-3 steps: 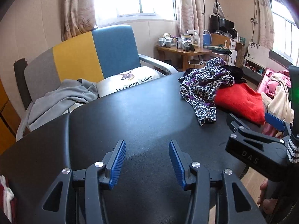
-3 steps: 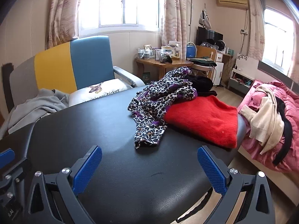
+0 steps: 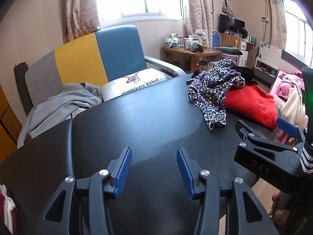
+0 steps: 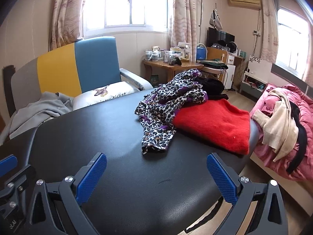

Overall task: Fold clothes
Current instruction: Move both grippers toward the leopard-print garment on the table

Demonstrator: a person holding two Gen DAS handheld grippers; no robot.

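Side by side, the left gripper (image 3: 154,169) tilts downward with its jaws partly parted on nothing; the right gripper (image 4: 156,178) spreads its jaws wide, also empty.

Daylight from 2 curtained windows (image 4: 125,4) lights a colour-blocked chair (image 4: 78,66) and wooden desk (image 4: 172,66).

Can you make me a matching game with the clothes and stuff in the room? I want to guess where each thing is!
Things:
1. leopard-print garment
2. red sweater
3. grey garment
4. cream garment

Places:
A. on the pink bed
B. flat on the black table, partly under another garment
C. draped over the chair seat, beside the white cushion
D. crumpled on the black table, lying partly over something red

Pairs: 1-D, 2-B, 3-C, 4-A
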